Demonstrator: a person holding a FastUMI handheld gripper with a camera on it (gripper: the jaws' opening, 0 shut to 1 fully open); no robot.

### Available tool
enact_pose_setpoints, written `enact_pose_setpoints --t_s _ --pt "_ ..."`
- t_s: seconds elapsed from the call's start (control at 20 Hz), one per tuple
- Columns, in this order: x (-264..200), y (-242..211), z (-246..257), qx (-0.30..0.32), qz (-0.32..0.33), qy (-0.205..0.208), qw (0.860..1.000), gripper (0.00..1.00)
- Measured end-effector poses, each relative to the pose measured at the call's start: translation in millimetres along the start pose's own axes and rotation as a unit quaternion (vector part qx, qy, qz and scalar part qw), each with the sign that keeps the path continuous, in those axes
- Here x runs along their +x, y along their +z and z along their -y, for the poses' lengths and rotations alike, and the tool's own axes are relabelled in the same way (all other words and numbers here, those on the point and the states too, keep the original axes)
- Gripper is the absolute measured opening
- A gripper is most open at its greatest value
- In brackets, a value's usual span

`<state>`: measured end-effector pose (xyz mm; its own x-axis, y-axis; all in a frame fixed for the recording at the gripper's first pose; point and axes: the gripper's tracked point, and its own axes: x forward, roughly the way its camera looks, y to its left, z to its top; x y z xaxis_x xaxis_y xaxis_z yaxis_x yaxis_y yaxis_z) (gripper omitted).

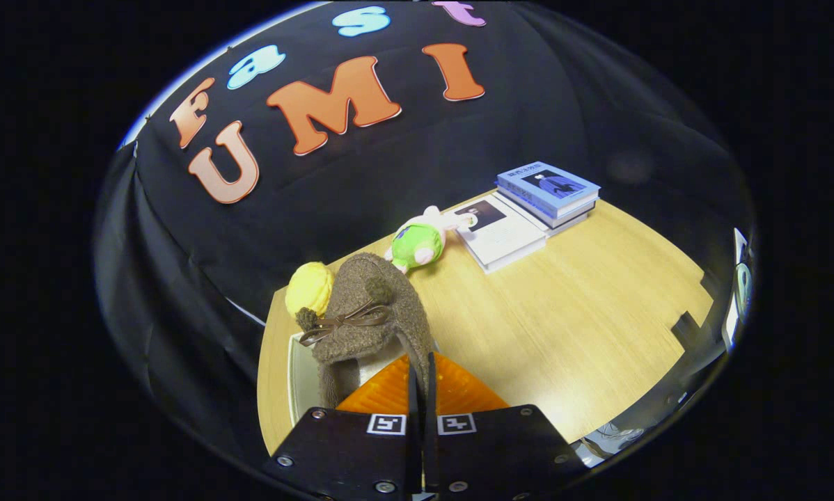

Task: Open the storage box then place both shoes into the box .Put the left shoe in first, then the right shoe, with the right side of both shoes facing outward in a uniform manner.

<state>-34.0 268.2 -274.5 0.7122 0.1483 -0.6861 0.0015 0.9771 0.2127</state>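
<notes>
Gripper (422, 379) fingers are pinched nearly together on the rear edge of the brown fleece shoe (368, 313), held aloft above the white storage box (300, 376) at the table's (584, 334) near-left corner; recommend lowering it squarely, bow side kept outward.

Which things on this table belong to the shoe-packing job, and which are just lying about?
Belonging to the job:
- fuzzy brown shoe with bow, pinched at its edge by the closed fingers
- pale storage box beneath it

Lying about:
- yellow ball behind the shoe
- green and pink plush toy
- white book
- stacked blue books
</notes>
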Motion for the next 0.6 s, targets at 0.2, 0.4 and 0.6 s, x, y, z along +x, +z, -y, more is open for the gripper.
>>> enact_pose_setpoints --t_s 0.2,0.4,0.6 --pt "7.7 -22.9 -9.2 -0.012 -0.020 0.000 1.000 0.02" --pt "17.2 -45.9 -12.6 -0.018 -0.040 -0.003 0.999 0.04" --pt "15.0 -48.4 -33.8 -0.002 -0.038 0.043 0.998 0.42"
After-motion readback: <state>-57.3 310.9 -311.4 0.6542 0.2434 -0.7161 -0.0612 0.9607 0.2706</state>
